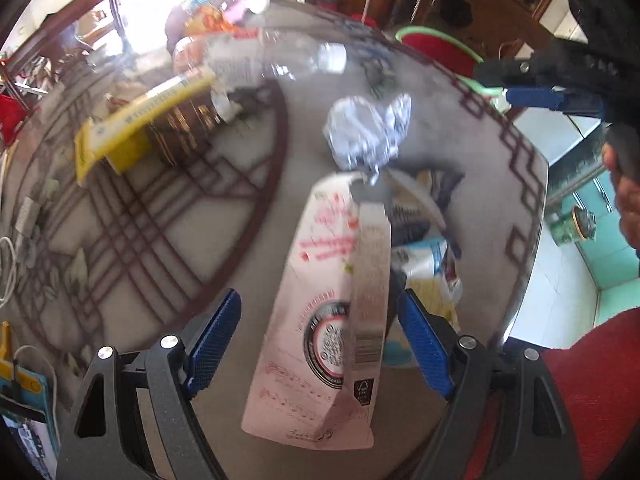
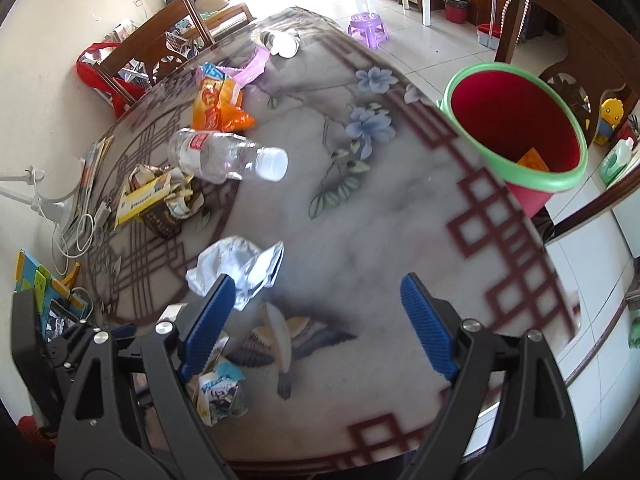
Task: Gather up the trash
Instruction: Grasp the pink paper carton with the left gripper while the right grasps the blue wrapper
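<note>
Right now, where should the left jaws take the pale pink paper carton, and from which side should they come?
Grip the pale pink paper carton across its flat printed faces, near the middle of its long body, coming down from above. It lies flat on the marbled table, already between the open left gripper jaws, so one pad would meet each long side. Avoid the torn top end near the crumpled silver foil.

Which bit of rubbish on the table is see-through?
The plastic water bottle, lying on its side with a white cap. The crumpled silver wrapper, orange snack bag and pink carton are all opaque.
</note>
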